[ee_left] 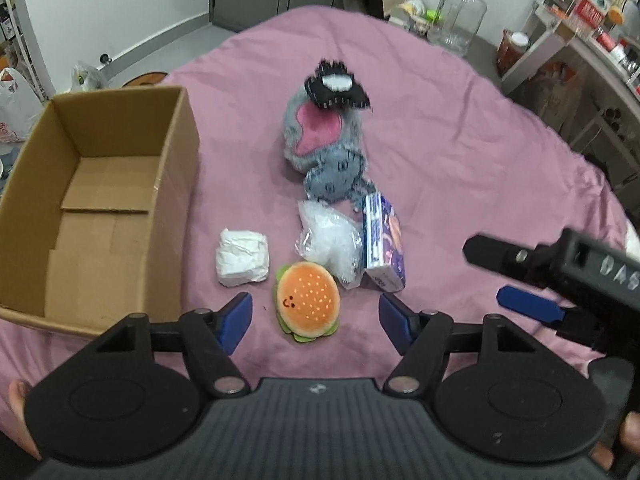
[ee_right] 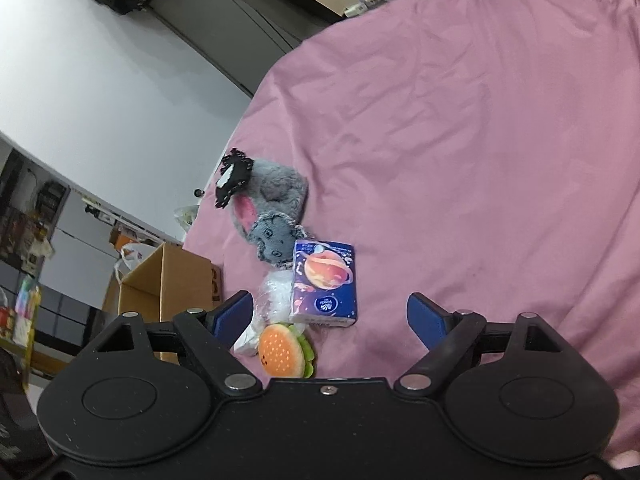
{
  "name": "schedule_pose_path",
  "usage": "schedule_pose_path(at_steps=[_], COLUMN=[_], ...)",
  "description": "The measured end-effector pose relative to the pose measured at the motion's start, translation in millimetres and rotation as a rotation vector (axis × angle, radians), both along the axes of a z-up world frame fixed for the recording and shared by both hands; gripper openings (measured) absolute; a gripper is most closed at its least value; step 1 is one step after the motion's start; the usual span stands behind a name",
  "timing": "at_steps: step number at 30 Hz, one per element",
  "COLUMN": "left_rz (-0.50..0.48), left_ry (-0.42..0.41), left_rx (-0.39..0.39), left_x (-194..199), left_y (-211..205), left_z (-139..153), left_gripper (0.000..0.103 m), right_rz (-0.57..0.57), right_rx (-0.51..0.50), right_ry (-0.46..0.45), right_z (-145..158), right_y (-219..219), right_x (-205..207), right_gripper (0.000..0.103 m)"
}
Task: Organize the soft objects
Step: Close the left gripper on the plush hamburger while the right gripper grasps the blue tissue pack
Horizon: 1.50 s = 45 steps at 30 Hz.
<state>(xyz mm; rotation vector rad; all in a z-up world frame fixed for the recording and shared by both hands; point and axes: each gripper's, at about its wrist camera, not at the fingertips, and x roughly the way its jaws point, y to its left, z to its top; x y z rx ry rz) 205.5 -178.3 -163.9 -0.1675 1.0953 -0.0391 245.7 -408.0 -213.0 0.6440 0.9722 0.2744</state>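
Both tongs spread wide, nothing held. Left tongs [ee_left: 315, 322] hover low over the pink sheet [ee_left: 460, 128], blue pads either side of the burger plush [ee_left: 307, 306], not touching it. Right tongs [ee_right: 330, 318] also gaping, tilted view, the burger plush [ee_right: 286, 350] and tissue pack [ee_right: 325, 282] sit between and ahead of the pads; in the left view the right tongs [ee_left: 496, 276] come in from the right edge, near the tissue pack [ee_left: 384, 240] but apart from it. Cluster going outward from the burger: white wad [ee_left: 242, 258] just to its left, clear crinkly bag [ee_left: 330, 240] behind it and pressed against the tissue pack standing on edge, then grey plush [ee_left: 326, 148] with pink ear and a black patch on top, its lower end touching the bag and pack. Open cardboard box [ee_left: 92, 204] sits to the left on the sheet, well clear of the cluster, flaps lying flat on its floor. Beyond the sheet: plastic bags at left, clear jar [ee_left: 460, 14] and shelving with clutter at right. In the right view the white wad is mostly hidden behind the left pad, the box [ee_right: 168, 284] is cut by the tongs body, and the bag [ee_right: 274, 296] is only partly visible. What the sheet covers: can't tell. Grey plush is slightly blurred.
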Motion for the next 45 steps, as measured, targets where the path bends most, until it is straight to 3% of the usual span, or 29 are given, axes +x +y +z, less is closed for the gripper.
schedule_pose_path(at_steps=[13,22,23,25,32,36,38,40,41,45], left_rz=[0.026,0.062,0.065,0.078,0.126,0.144,0.147,0.16,0.161,0.158], left_ry=[0.094,0.138,0.139,0.145,0.135,0.117,0.104,0.093,0.087,0.049], left_rx=[0.022,0.038,0.038,0.027,-0.034,-0.064,-0.072,-0.089,-0.093,-0.107], left_x=[26.0,36.2,36.7,36.3,31.6,26.9,24.6,22.5,20.6,13.3], left_y=[-15.1,-13.6,-12.8,-8.9,5.1,14.1,19.1,23.3,24.9,28.5], left_z=[-41.2,-63.6,-64.7,-66.6,-55.2,-44.1,-39.2,-33.5,-30.0,-14.0], left_gripper=[0.069,0.069,0.067,0.045,0.039,0.039,0.039,0.039,0.039,0.039], right_rz=[0.036,0.04,0.039,0.043,0.095,0.085,0.07,0.066,0.064,0.047], right_rx=[0.056,0.123,0.135,0.139,0.135,0.134,0.149,0.155,0.156,0.148], right_ry=[0.093,0.117,0.112,0.104,0.098,0.128,0.139,0.151,0.162,0.156], right_z=[-39.2,-50.8,-51.0,-51.1,-51.5,-59.0,-61.0,-62.9,-64.4,-60.0], right_y=[1.6,-1.4,-1.7,0.7,18.3,22.7,22.5,23.4,23.3,21.2], right_x=[25.2,35.8,36.5,38.9,47.2,49.8,50.6,50.6,50.2,44.5], right_gripper=[0.084,0.084,0.084,0.084,0.084,0.07,0.069,0.063,0.048,0.047])
